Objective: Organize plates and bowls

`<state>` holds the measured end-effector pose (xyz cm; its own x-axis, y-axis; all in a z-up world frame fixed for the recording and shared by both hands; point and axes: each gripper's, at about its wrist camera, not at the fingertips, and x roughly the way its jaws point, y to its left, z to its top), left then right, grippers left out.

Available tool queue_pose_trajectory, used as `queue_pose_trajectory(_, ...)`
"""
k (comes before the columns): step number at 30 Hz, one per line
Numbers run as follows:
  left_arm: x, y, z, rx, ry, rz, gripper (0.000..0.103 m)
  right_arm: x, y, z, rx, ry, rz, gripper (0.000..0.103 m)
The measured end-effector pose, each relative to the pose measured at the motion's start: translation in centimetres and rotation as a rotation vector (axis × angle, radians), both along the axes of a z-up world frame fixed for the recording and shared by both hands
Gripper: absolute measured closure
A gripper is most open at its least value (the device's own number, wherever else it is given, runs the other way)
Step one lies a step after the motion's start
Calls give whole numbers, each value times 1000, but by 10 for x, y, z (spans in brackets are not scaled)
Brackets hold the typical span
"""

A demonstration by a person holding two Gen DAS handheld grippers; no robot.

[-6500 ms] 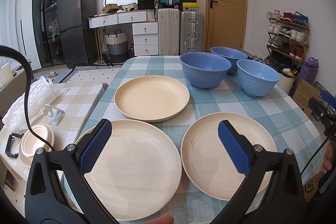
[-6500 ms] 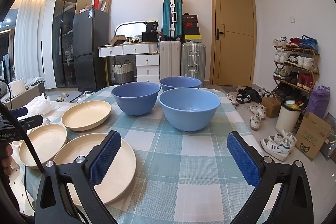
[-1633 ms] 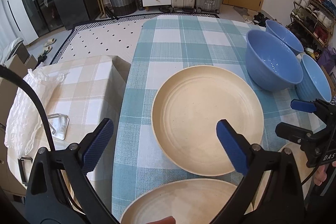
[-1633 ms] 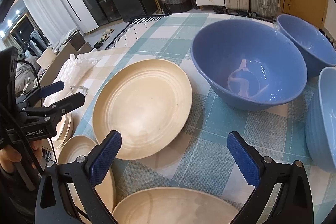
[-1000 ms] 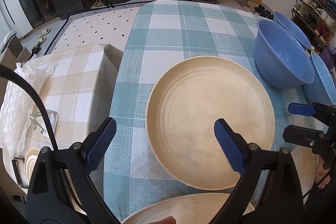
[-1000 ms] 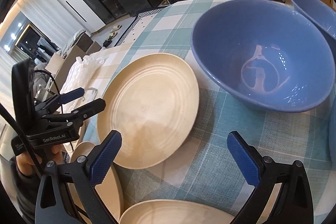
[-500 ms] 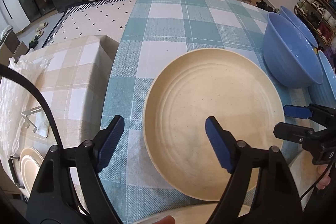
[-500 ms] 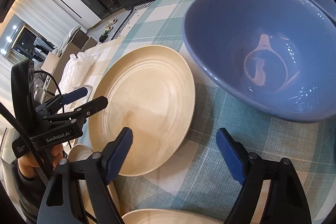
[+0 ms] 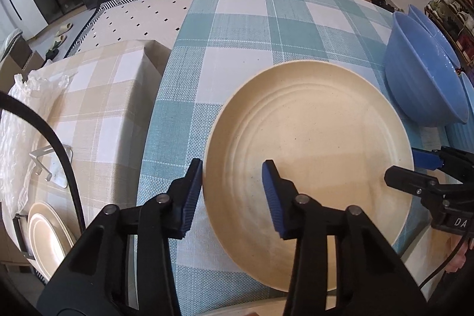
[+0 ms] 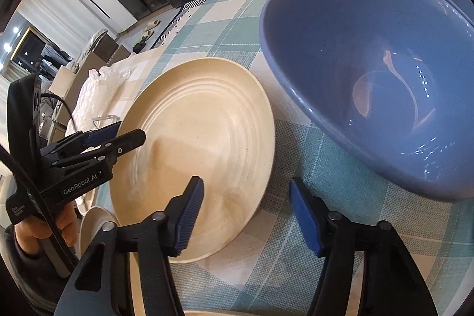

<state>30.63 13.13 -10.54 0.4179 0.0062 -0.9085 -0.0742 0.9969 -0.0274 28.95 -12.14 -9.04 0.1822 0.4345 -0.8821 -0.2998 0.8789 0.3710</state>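
A teal checked table (image 9: 266,28) carries a big blue bowl (image 10: 370,73) and, just beside it, a cream plate (image 9: 311,144). The left gripper (image 9: 232,191) straddles the plate's left rim, jaws part-open, gripping nothing. The right gripper (image 10: 246,215) straddles the opposite rim, likewise part-open and empty.

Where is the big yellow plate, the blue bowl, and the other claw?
plate (image 9: 320,138), left wrist view, on its middle.
bowl (image 10: 370,64), right wrist view, on its inside wall.
left claw (image 10: 124,135), right wrist view, between its tips at the plate's edge.
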Motion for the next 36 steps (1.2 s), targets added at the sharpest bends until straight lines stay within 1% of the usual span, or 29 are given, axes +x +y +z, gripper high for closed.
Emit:
queue_pose_trajectory(2, 1, -1, -1, 10, 4, 2, 69, 1, 1, 0, -8, 0, 2, 54)
queue_pose_trajectory(3, 1, 0, -2, 11, 6, 3, 70, 2, 1, -1, -18, -1, 1, 65)
queue_pose_trajectory(6, 1, 1, -3, 22, 6, 10, 77, 3, 2, -1, -31, -9, 4, 69)
queue_pose_trajectory(7, 0, 2, -3, 25, 5, 11, 79, 3, 2, -1, -27, -7, 7, 75)
queue_pose_trajectory(8, 0, 2, -4, 25, 5, 13, 81, 3, 3, -2, -28, -9, 8, 76)
queue_pose_trajectory(10, -1, 4, -4, 29, 5, 24, 87, 2, 4, -2, -32, -15, 4, 82)
queue_pose_trajectory(12, -2, 6, -4, 23, 0, 35, 89, 2, 5, -2, -45, -24, 1, 84)
queue_pose_trajectory(17, -4, 9, -3, 6, -10, 44, 92, 3, 1, -3, -29, -7, -13, 86)
queue_pose_trajectory(23, -6, 6, 2, 5, -28, 46, 93, 2, 0, -1, -43, -23, -21, 87)
queue_pose_trajectory(28, -10, 4, 17, 7, -57, 56, 93, -1, -6, 9, -28, -36, -29, 87)
queue_pose_trajectory(32, -17, 2, 32, 23, -83, 56, 93, -7, -8, 22, -31, -65, -25, 87)
queue_pose_trajectory(36, -28, 2, 47, 30, -111, 71, 93, -14, -11, 36, -7, -80, -19, 87)
